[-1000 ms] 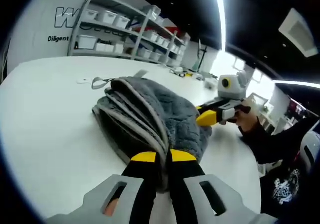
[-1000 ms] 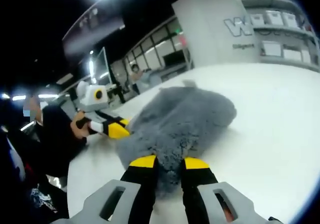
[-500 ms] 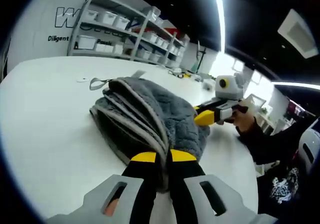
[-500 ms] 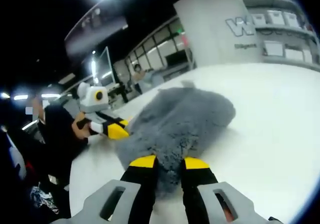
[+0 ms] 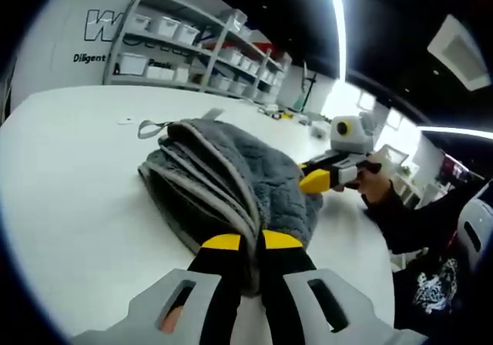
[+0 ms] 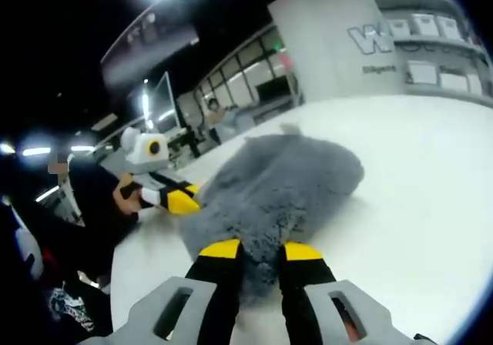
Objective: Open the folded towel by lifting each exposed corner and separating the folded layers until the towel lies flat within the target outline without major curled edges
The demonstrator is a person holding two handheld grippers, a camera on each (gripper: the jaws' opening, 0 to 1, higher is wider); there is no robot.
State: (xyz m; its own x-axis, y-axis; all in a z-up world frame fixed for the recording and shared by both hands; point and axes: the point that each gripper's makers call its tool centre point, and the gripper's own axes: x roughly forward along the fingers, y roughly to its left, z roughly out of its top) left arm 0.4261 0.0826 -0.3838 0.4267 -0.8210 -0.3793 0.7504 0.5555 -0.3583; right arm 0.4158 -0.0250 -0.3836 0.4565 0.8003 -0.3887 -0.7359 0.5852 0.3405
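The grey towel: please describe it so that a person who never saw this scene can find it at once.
On the big white round table, a thick folded towel lies near the middle, fluffy grey with pale piped edges stacked in layers. Both grippers, left and right, are shut on its edges. It is the table's one large soft bundle; the other items are small.

The towel [image 5: 231, 179] is thick plush cloth, grey and really fuzzy, with a quilted, bumpy pile on top and a smoother, paler cloth binding along the folded edges right ahead of the left gripper [image 5: 252, 242]. From the right gripper [image 6: 260, 249] its nap looks soft and shaggy, totally matt. The surface [image 5: 69, 199] under it is smooth white with a slight sheen. Both grippers look like hard plastic: matt black jaws, yellow tip pads, light grey matt shells lower down. The shelving [image 5: 200, 48] far beyond looks like pale painted metal.
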